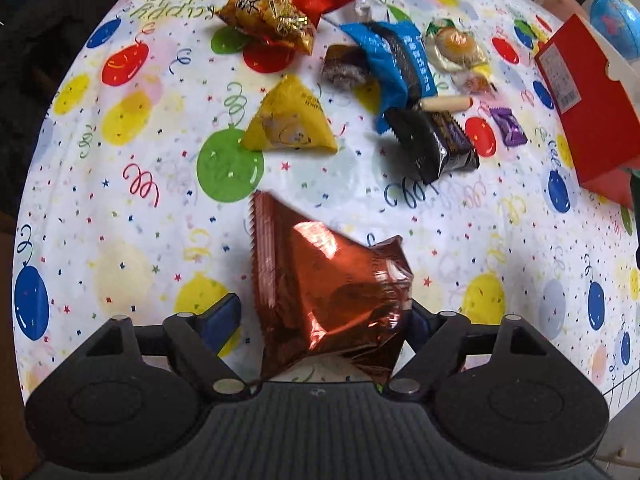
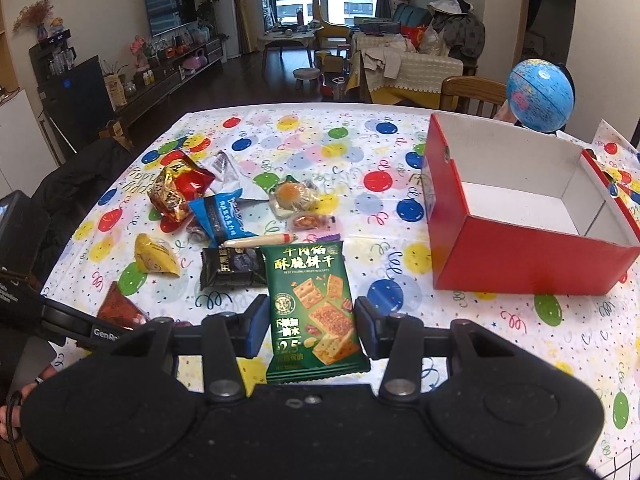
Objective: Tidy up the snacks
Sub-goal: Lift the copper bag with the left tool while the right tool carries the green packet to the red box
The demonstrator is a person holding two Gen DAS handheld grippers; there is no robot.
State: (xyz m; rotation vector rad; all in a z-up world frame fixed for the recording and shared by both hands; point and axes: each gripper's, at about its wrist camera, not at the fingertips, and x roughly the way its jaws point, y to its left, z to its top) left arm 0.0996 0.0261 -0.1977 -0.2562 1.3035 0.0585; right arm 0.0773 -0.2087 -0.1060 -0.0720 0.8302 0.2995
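My left gripper [image 1: 320, 316] stands around a shiny copper-brown foil packet [image 1: 320, 288]; its jaws sit wide at the packet's sides, not clearly pressing it. My right gripper [image 2: 308, 320] holds a green cracker packet [image 2: 312, 312] upright between its blue pads, above the table. The red box [image 2: 532, 264], open and empty with a white inside, stands to the right; it also shows in the left wrist view [image 1: 588, 96]. Loose snacks lie mid-table: a yellow triangular packet [image 1: 292, 120], a black packet [image 1: 436, 144], a blue packet [image 1: 392, 64], a gold-red bag [image 1: 276, 8].
The table wears a balloon-print cloth [image 2: 360, 152]. A blue globe [image 2: 540, 96] and a wooden chair [image 2: 472, 96] stand behind the box. A thin sausage stick [image 2: 260, 241], a purple candy [image 1: 508, 126] and a clear-wrapped pastry [image 2: 292, 196] lie among the snacks.
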